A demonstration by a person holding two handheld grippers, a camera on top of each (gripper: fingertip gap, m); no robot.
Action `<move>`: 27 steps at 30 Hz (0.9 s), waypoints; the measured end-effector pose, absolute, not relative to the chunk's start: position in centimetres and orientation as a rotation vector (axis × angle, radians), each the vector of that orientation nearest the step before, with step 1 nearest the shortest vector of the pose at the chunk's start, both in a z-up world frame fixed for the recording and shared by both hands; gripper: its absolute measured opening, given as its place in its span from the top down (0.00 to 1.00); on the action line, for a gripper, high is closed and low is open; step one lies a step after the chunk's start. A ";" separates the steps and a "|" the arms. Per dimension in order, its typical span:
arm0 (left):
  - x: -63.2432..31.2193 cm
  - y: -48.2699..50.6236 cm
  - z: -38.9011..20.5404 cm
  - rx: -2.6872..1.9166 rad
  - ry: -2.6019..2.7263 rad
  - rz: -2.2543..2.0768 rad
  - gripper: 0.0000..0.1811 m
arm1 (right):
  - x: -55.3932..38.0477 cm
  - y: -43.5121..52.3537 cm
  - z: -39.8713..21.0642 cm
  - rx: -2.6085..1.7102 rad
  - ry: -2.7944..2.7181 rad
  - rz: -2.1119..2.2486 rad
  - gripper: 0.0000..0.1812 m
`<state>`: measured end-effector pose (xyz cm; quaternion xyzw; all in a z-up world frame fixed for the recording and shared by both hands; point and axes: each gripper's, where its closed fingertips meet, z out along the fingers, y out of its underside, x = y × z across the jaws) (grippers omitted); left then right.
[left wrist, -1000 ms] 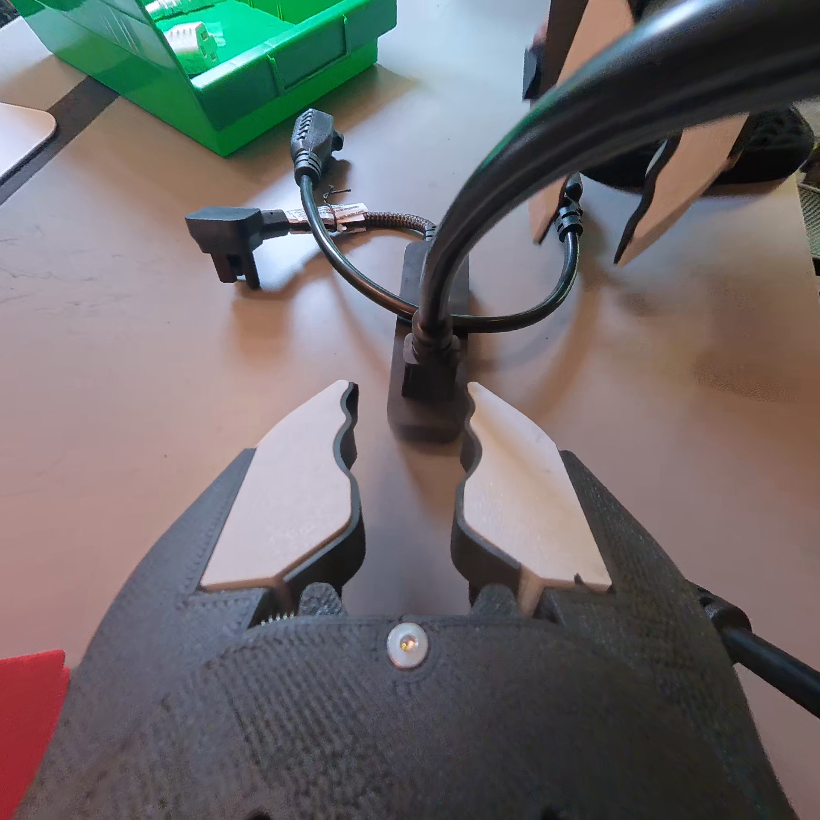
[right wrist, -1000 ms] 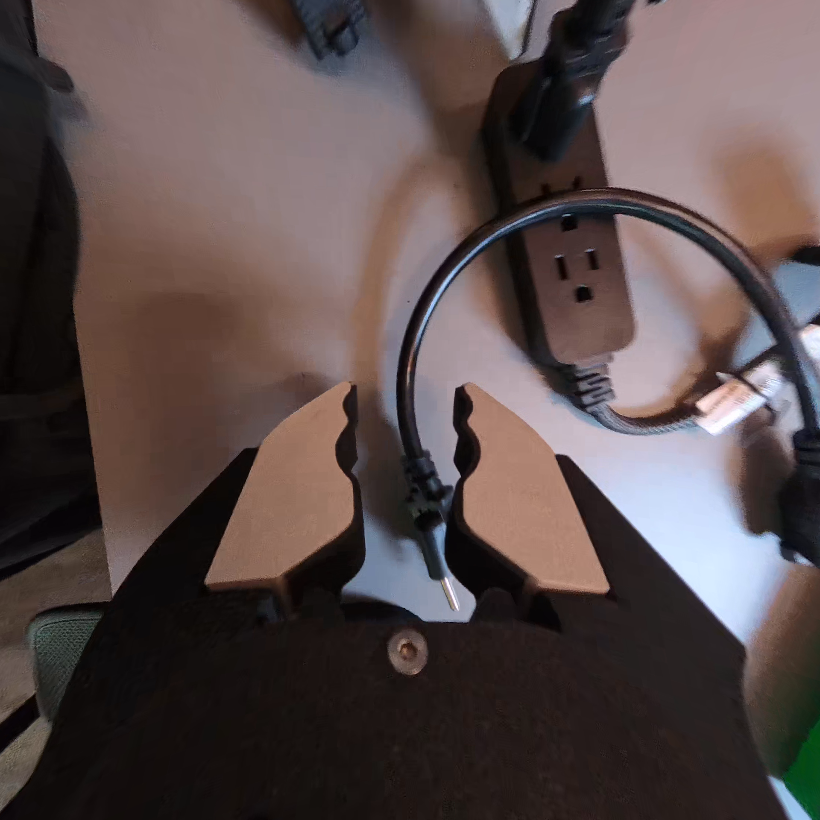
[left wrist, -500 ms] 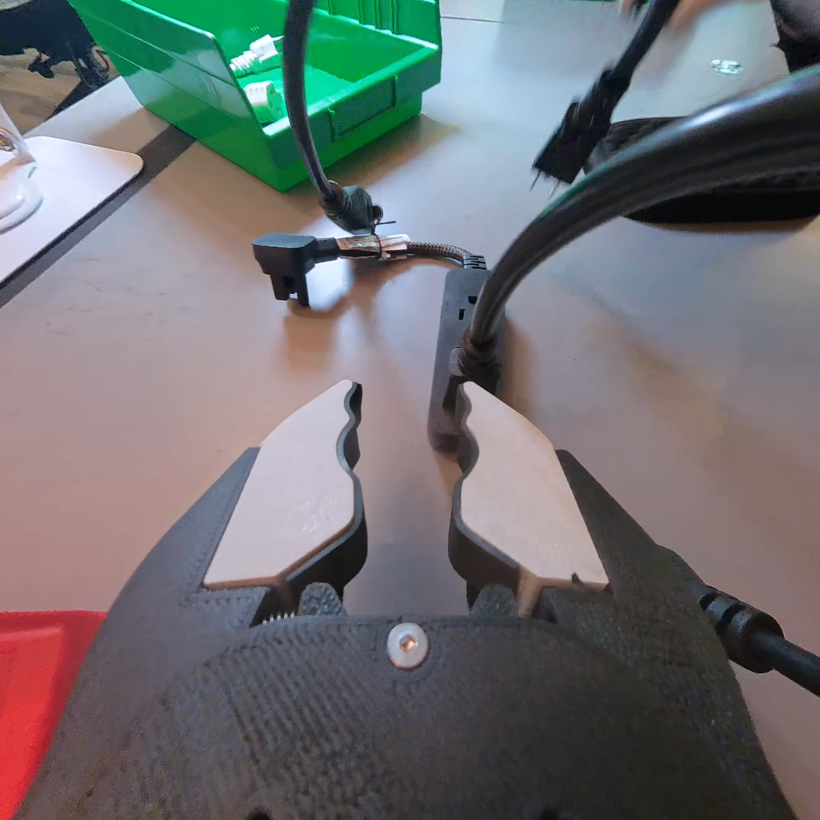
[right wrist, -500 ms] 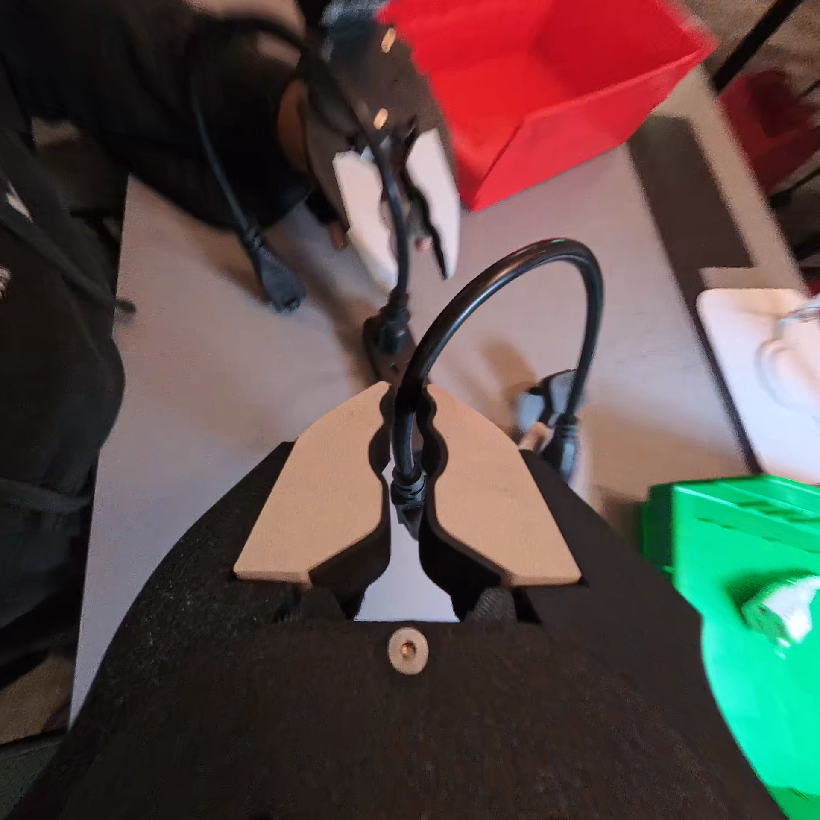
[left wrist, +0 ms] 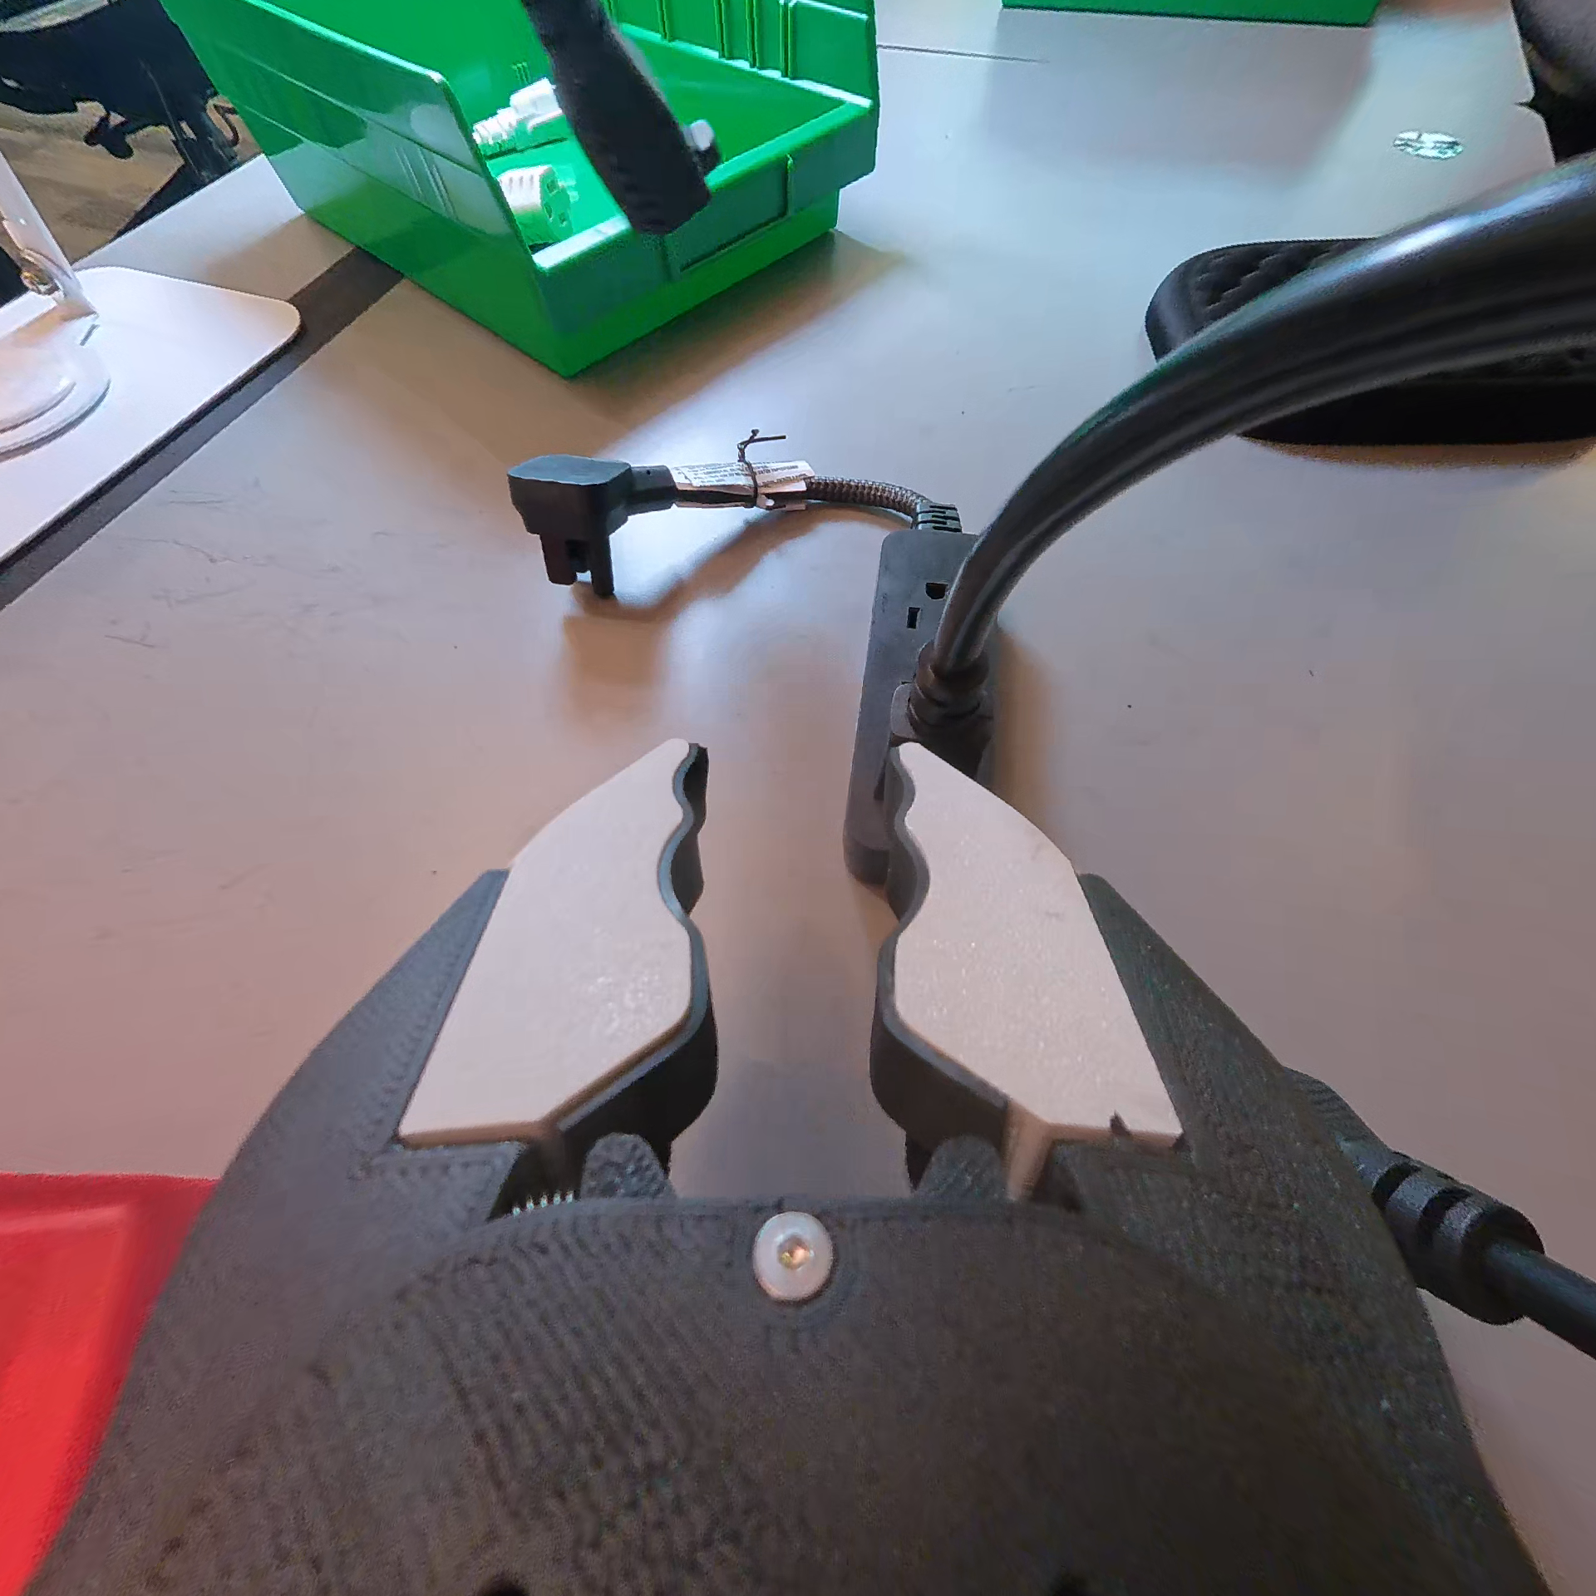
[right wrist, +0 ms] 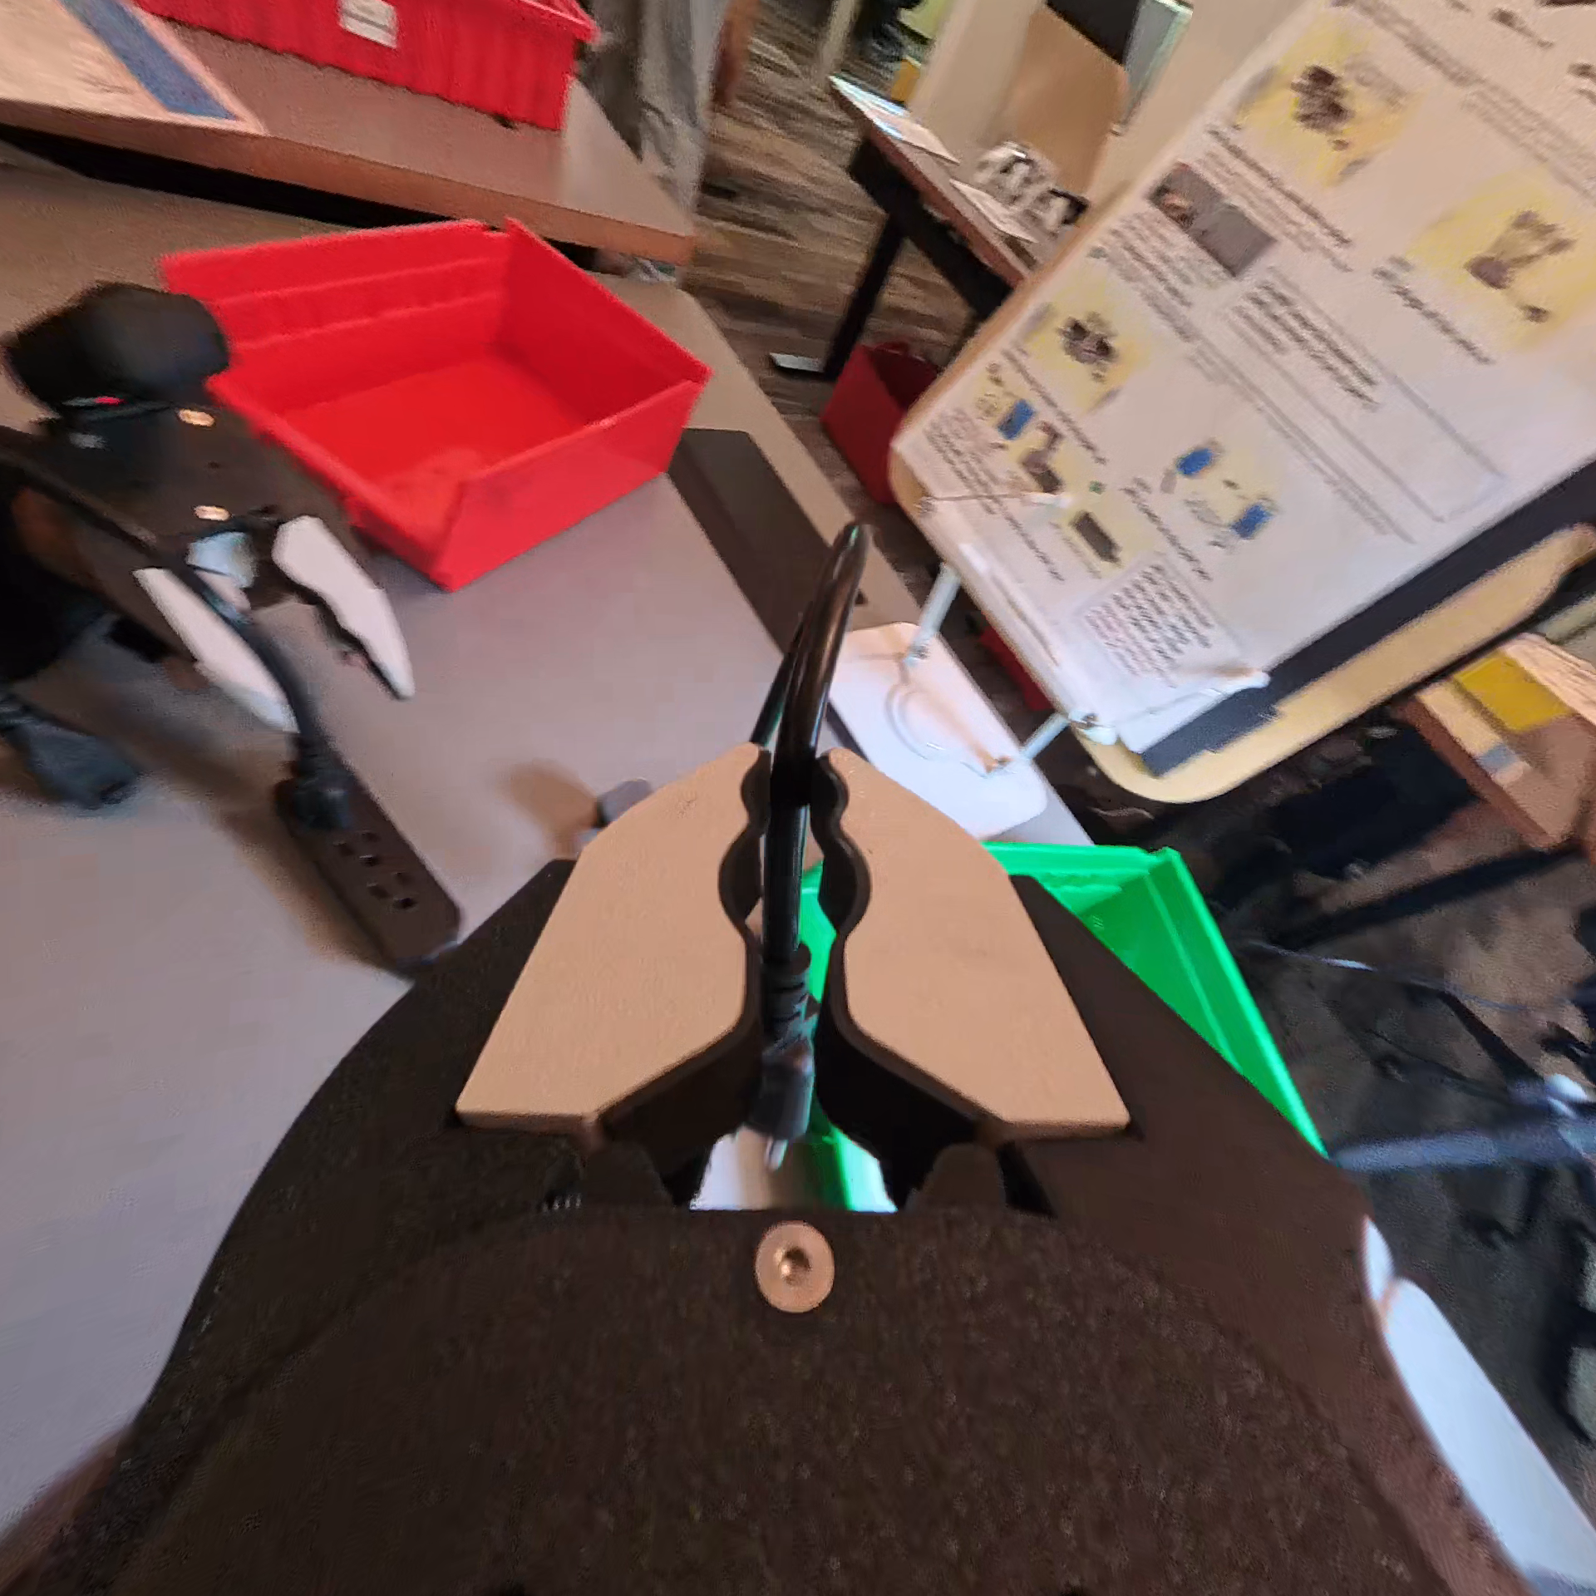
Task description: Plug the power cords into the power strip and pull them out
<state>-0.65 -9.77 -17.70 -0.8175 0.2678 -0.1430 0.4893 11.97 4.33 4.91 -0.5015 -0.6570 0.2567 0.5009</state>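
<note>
1. The right gripper (right wrist: 794,777), whose fingers stood apart over the table a second ago with the short black cord (right wrist: 807,691) lying loose between them, is now closed on that cord near its plug end.
2. That cord, which lay curved across the power strip (left wrist: 898,691), is off the table; its free end (left wrist: 622,112) hangs in front of the green bin (left wrist: 604,285) at the far left.
3. The right wrist view, which looked straight down on the strip, now looks across the table with the green bin directly under the fingers.
4. The left gripper (left wrist: 794,777) has shifted left, so the strip now lies beside its right finger (left wrist: 993,933).
</note>
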 end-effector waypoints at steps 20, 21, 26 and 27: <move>-0.3 -9.8 -19.5 -2.038 0.655 -0.399 0.77 | 5.0 21.6 -5.9 -1.496 -1.416 0.489 0.76; -0.4 -9.8 -19.6 -2.041 0.654 -0.399 0.77 | 4.6 20.1 -5.2 -1.488 -1.411 0.591 0.74; -0.2 -9.8 -20.1 -2.056 0.664 -0.417 0.77 | 4.6 11.5 -3.7 -1.350 -1.513 0.900 0.76; -0.1 -9.8 -20.2 -2.059 0.670 -0.420 0.77 | 4.8 9.6 -4.3 -1.323 -1.564 0.932 0.76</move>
